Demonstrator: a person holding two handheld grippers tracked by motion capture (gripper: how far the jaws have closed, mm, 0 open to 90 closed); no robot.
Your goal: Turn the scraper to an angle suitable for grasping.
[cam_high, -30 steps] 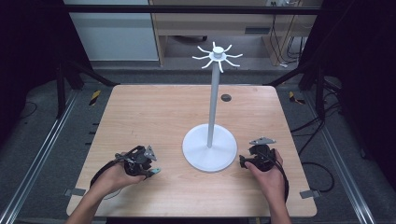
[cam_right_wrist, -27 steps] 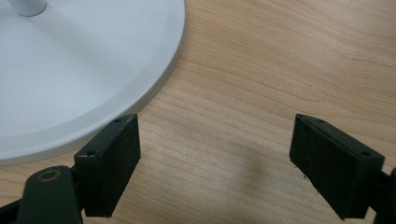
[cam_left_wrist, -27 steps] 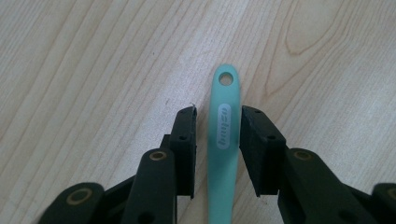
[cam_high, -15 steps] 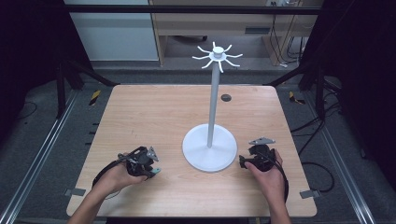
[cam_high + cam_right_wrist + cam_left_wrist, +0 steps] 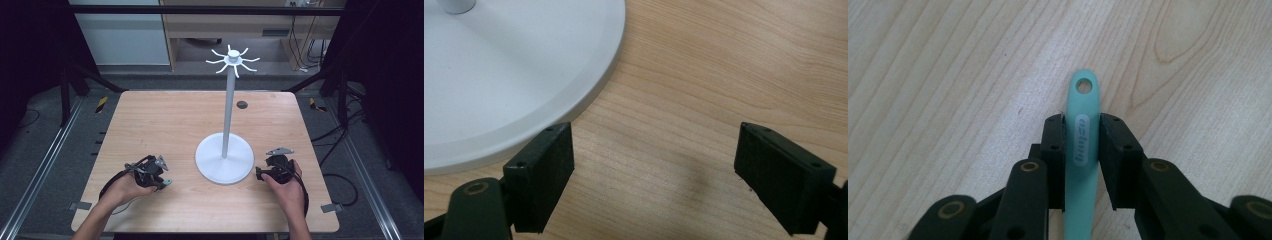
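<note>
Work in hand: hanging a mint-green utensil handle (image 5: 1082,150) on the white hook stand (image 5: 226,125), judging from the hanging hole at the handle's tip and the ring of hooks at the stand's top.
Left gripper (image 5: 161,176): clenched on the handle; in the left gripper view both black pads press the handle's sides just below the hole, and the tip pokes out beyond them.
Handle position: low over the table (image 5: 165,120), near its front edge and toward the front-left corner, well apart from the stand's round base; its far end is hidden behind the gripper, so what kind of utensil it is cannot be told.
Right gripper (image 5: 258,173): jaws spread wide and holding nothing, resting low just beside the right rim of the stand's base (image 5: 499,75), near the front edge.
Hooks (image 5: 233,60): all bare at the top of the pole.
Done: the handle is picked up and firmly held.
Left: lift it to the height of the hooks, thread the hole over one prong, and let go; the free gripper looks placed to steady the base meanwhile.
Progress: early, by my reading.
</note>
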